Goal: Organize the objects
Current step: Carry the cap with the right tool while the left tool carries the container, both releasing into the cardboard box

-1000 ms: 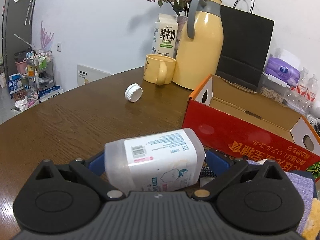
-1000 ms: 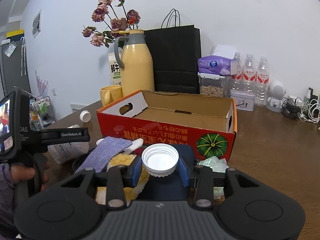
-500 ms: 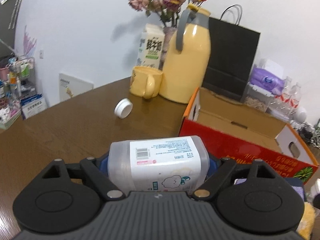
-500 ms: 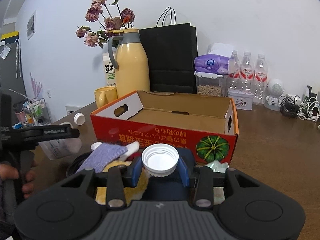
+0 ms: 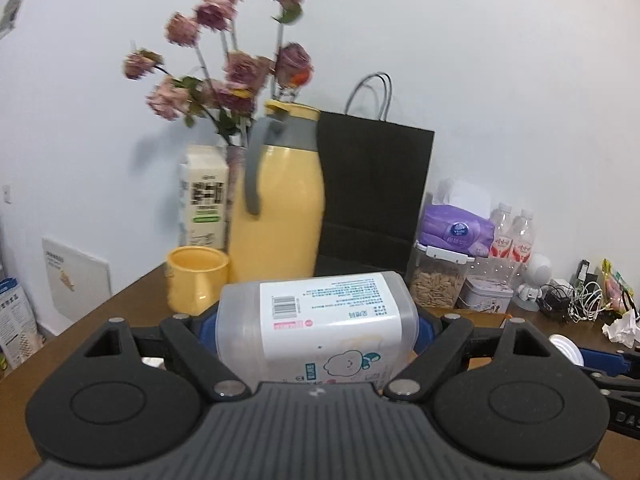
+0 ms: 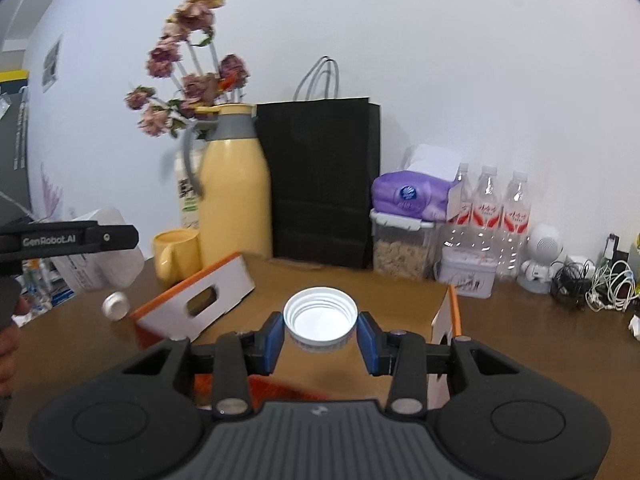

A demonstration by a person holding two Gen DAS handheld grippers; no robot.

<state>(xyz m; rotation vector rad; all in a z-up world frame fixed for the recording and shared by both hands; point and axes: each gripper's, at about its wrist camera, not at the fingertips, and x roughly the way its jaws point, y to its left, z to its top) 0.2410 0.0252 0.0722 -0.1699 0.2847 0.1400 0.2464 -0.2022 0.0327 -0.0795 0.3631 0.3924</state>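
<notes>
1. The left tongs [image 5: 318,330] hold the plastic jar [image 5: 320,326] lying on its side; the blue pads press on both ends, so the tongs stand wide because the jar is wide. The jar is clear of the surface [image 5: 132,308].
2. The right tongs [image 6: 320,338] are nearly closed on the white lid [image 6: 320,318], its open side facing the camera, above the cardboard box [image 6: 196,306]. Judgement: lid and jar are carried separately so they can be joined or stowed in the box.
3. Change since the earlier frames: the left tongs have closed a little on the jar, and the jar has risen off the surface. The lid has advanced from before the box to over it. A second cap [image 6: 115,306] remains on the surface.
</notes>
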